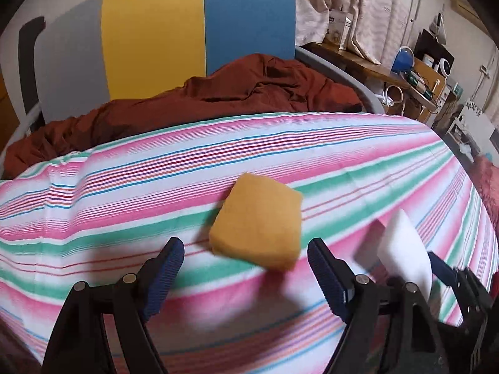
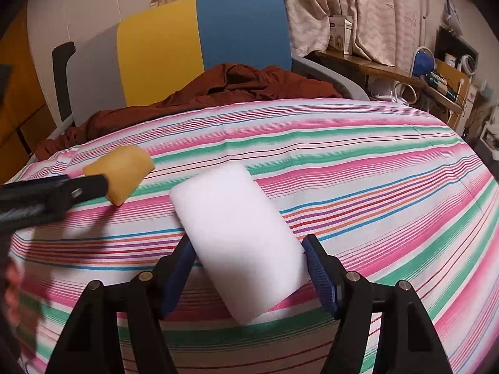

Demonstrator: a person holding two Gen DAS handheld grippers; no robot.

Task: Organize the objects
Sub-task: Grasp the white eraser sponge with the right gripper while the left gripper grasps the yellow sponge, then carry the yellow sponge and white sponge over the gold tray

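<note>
An orange sponge (image 1: pixel 257 222) lies on the striped cloth (image 1: pixel 124 187), just ahead of my left gripper (image 1: pixel 246 254), whose jaws stand wide open and empty. The sponge also shows in the right wrist view (image 2: pixel 124 174), partly behind the left gripper (image 2: pixel 56 191). A white sponge (image 2: pixel 237 240) sits between the blue pads of my right gripper (image 2: pixel 249 251), which closes on its sides. In the left wrist view the white sponge (image 1: pixel 402 249) and the right gripper (image 1: pixel 449 274) are at the lower right.
A rust-brown crumpled cloth (image 1: pixel 218 99) lies behind the striped surface. A grey, yellow and blue chair back (image 1: pixel 199 31) stands behind it. A wooden shelf with clutter (image 1: pixel 414 71) and curtains (image 2: pixel 358 9) are at the right. The striped cloth (image 2: pixel 389 171) stretches right.
</note>
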